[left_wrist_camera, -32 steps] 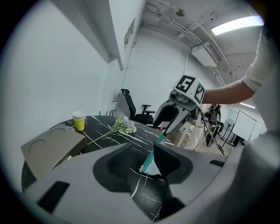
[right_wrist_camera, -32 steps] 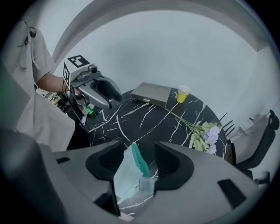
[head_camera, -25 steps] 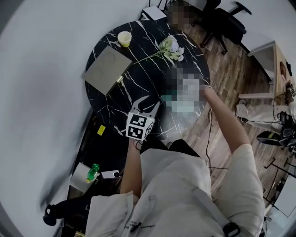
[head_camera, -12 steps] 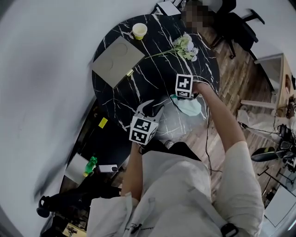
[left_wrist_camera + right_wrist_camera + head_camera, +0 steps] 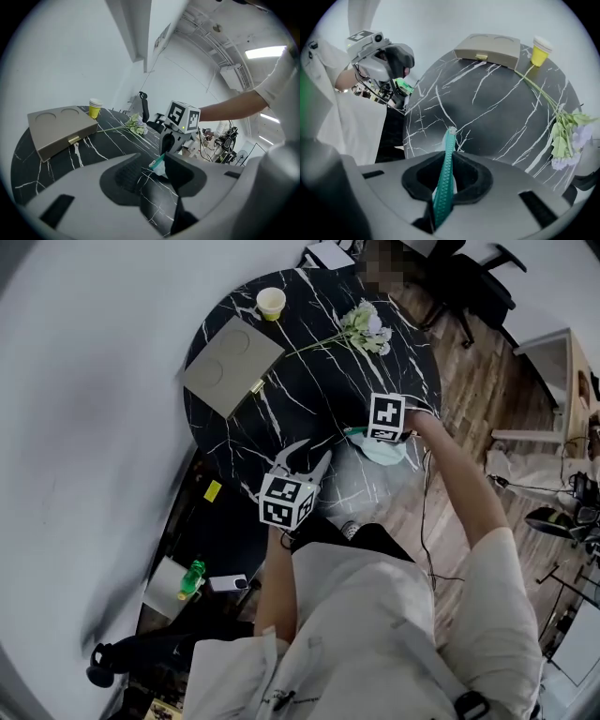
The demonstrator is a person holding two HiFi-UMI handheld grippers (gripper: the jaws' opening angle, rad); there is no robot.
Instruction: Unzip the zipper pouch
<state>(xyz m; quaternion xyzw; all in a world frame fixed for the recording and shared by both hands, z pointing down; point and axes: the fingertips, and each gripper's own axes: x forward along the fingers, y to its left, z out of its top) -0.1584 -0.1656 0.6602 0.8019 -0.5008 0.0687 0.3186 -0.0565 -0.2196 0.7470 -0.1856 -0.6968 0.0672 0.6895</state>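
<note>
The right tongs (image 5: 449,161) are clenched on the zipper pouch (image 5: 386,454). In the right gripper view the pouch's teal zipper edge (image 5: 449,145) runs up between the two jaws. It is pinched where they meet at the bottom middle of the frame, and its far end pokes out beyond the tips over the counter (image 5: 309,381). These jaws have just been closing, with the zipper edge between them.

The left tongs (image 5: 307,457) are released. In the left gripper view the jaws stand wide apart with only bare counter between them. A corner of the pouch shows past the right-hand jaw, not touched by it.

In the head view the pouch lies at the lower right edge of the round black marble counter, partly under the right tongs' marker cube (image 5: 386,416). The left tongs sit to its left, at the counter's lower edge, their tips pointing towards it but apart from it.

Compared with half a second ago, the right tongs' cube sits lower over the pouch and hides more of it. The left tongs keep much the same place and the same spread. The pouch has not shifted on the counter. The tan box (image 5: 232,365), the yellow cup (image 5: 271,302) and the flowers (image 5: 367,326) lie as before in the upper part of the frame.
</note>
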